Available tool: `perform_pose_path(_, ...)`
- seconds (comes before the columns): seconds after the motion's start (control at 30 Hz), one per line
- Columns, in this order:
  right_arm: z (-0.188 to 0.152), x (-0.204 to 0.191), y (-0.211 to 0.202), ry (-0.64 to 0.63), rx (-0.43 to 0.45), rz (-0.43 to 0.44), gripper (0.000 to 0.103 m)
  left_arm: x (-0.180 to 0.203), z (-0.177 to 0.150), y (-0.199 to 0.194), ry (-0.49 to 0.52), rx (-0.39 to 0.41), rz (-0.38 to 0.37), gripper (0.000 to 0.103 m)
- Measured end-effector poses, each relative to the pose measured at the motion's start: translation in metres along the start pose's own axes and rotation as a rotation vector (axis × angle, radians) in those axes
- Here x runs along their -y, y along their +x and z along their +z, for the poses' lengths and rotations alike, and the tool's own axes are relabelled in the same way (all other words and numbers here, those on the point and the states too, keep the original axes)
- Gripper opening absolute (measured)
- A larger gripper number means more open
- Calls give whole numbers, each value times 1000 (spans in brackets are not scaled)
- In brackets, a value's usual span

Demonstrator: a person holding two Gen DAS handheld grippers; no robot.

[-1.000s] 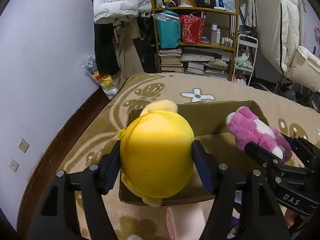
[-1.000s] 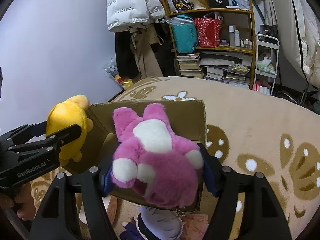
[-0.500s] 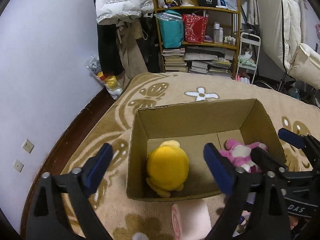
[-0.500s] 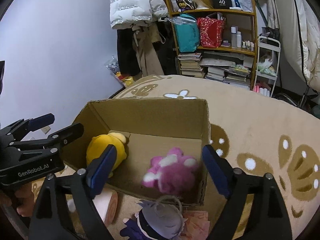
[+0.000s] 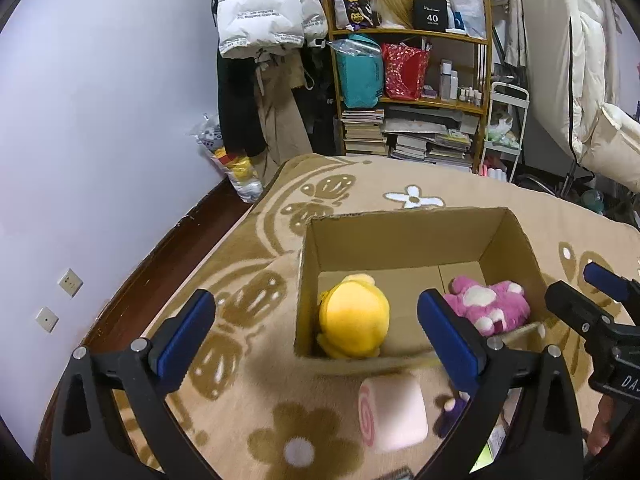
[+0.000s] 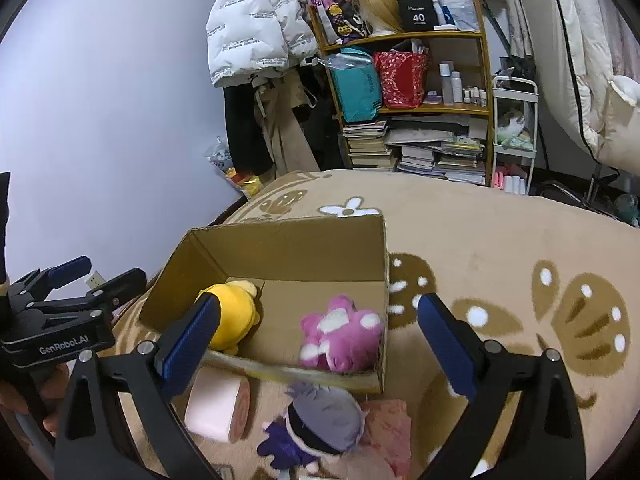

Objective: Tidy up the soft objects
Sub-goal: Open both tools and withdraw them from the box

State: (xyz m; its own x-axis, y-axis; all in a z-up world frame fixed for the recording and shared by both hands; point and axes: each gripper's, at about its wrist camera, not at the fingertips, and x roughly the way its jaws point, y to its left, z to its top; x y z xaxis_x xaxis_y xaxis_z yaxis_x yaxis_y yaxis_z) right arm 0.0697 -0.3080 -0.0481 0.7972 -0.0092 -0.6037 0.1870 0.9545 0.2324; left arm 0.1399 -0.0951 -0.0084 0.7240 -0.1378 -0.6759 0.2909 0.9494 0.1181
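tan pile with darker brown flower and butterfly shapes and a few white blossoms: this carpet (image 5: pixel 480 204) covers the floor where everything lies, and it ends at a dark wooden skirting under a plain pale wall (image 5: pixel 100 100). at the far side stands a wooden bookshelf (image 6: pixel 412 36) crammed with stacked books, bottles, a teal bag and a red bag; a white quilted jacket (image 5: pixel 264 4) hangs beside it.

an open cardboard box (image 5: pixel 404 236), matte brown with raw corrugated edges, sits on the carpet. inside it, on the left, lies a smooth, rounded yellow plush (image 5: pixel 354 326); on the right lies a shaggy pink plush (image 5: pixel 490 308) with white patches. the two are apart from each other on the box floor.

outside the box, just before its near wall, lie a soft pink swiss-roll cushion (image 5: pixel 394 414) with a spiral end, a doll in a grey cap (image 6: pixel 316 424) with dark purple clothes, and a pink fuzzy piece (image 6: pixel 390 426) next to it.

the left gripper (image 5: pixel 316 330) has just been opening; its blue-padded jaws stand wide and released, with nothing pressed between them. the right gripper (image 6: pixel 318 330) has likewise just been opening and is released, grasping nothing. both hang above the near edge of the box.
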Motion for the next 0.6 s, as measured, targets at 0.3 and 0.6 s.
perform_pose_path(0.3, -16, -9, -32, 12, -43, -2, 103, -7, -25, -29, -10, -52, 1, 100)
perform_pose_path(0.6, -46, -8, -57, 58, -124, -45, 103, -3, -55, -56, 5, -125, 10, 100)
